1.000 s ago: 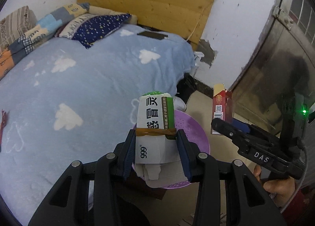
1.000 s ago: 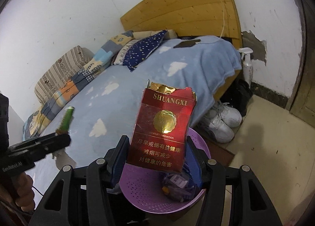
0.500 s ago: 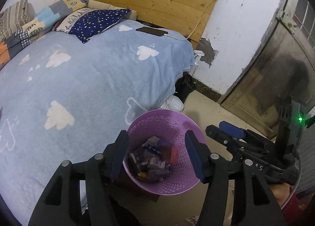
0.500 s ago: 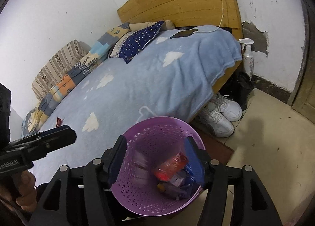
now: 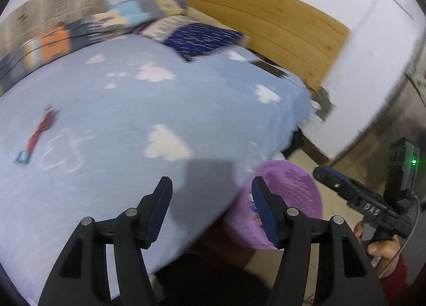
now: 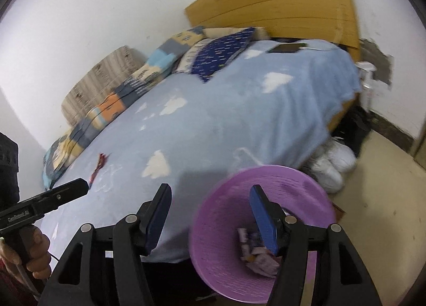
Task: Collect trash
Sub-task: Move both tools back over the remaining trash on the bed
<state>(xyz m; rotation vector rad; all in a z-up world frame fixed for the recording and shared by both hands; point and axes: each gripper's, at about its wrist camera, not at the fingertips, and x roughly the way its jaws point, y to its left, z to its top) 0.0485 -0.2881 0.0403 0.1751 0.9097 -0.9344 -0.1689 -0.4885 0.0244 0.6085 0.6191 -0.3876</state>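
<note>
A purple perforated basket (image 6: 218,226) stands on the floor against the bed's side, with several pieces of trash (image 6: 255,255) in its bottom. In the left wrist view the basket (image 5: 293,188) lies lower right, half behind my right finger. My left gripper (image 5: 210,186) is open and empty above the blue blanket. My right gripper (image 6: 210,191) is open and empty too, its right finger over the basket's mouth. A thin red wrapper (image 5: 40,133) lies on the blanket at the left, also visible as the wrapper (image 6: 97,167) beyond the left gripper's tip (image 6: 80,183).
The bed has a blue cloud-print blanket (image 5: 159,98), pillows (image 5: 202,39) and a wooden headboard (image 5: 266,18). A dark phone (image 6: 286,47) lies near the head end. White shoes (image 6: 332,167) sit on the floor beside the bed, and a spray bottle (image 6: 367,77) by the wall.
The white medicine box and the red cigarette pack left my jaws and dropped into the basket. Both grippers opened, then swung left over the bed, the left one farther.
</note>
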